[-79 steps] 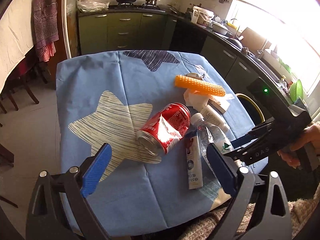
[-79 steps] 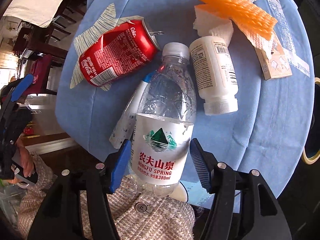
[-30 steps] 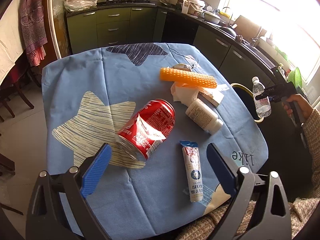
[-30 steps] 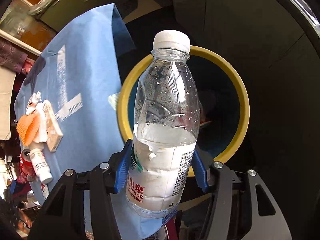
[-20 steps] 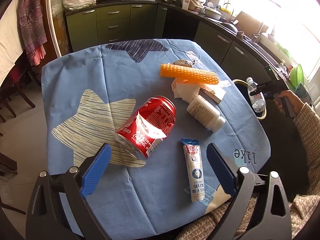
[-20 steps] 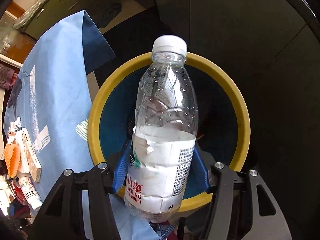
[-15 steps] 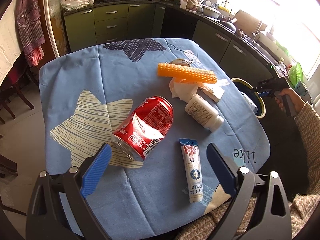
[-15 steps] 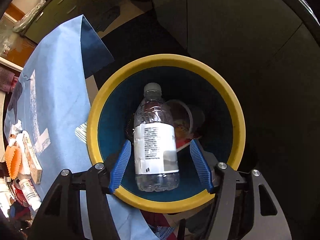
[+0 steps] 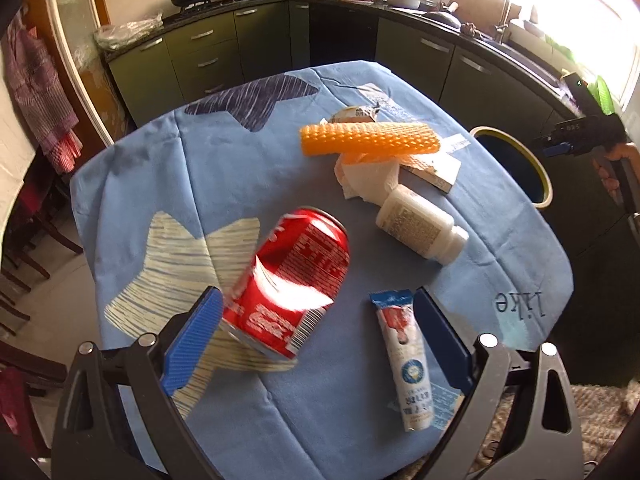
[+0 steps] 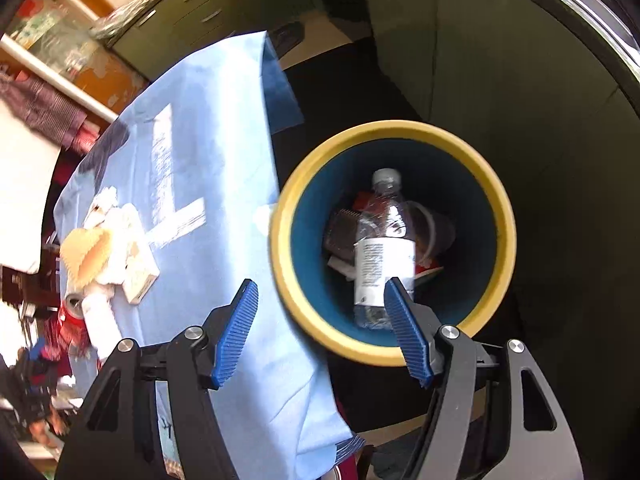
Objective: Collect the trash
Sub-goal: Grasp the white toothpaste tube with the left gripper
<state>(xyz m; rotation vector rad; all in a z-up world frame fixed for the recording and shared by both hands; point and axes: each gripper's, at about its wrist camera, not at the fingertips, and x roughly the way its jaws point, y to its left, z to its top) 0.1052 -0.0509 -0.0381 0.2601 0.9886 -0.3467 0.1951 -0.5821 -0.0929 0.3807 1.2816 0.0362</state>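
The clear plastic water bottle (image 10: 382,256) with its white label lies inside the round bin with the yellow rim and dark blue inside (image 10: 505,216), on top of other rubbish, cap pointing away from us. Our right gripper (image 10: 324,326) hangs above the near edge of that bin; its blue-padded jaws have just been opening and now stand apart with nothing pressed between them, the bottle well below. In the left wrist view we see this gripper (image 9: 560,145) beyond the far right edge of the worktop, held in a hand (image 9: 618,168).

The bin stands on the floor just beside the worktop, which is covered by a light blue cloth with star prints (image 9: 168,168). On the cloth, the crushed red soda can (image 9: 294,280) lies on its side, near our left gripper (image 9: 316,336). That gripper's jaws are spread wide and hold nothing; the can's lower end sits just beside the left blue pad, though we cannot tell whether they touch. A white and red squeeze tube (image 9: 406,360) lies just inside the right pad. Farther off we see a white plastic pill bottle (image 9: 420,226) on its side, a crumpled white tissue (image 9: 366,180), an orange foam net sleeve (image 9: 370,138) resting across a flat cardboard box (image 9: 434,168), and a small wrapper (image 9: 354,113) behind them.
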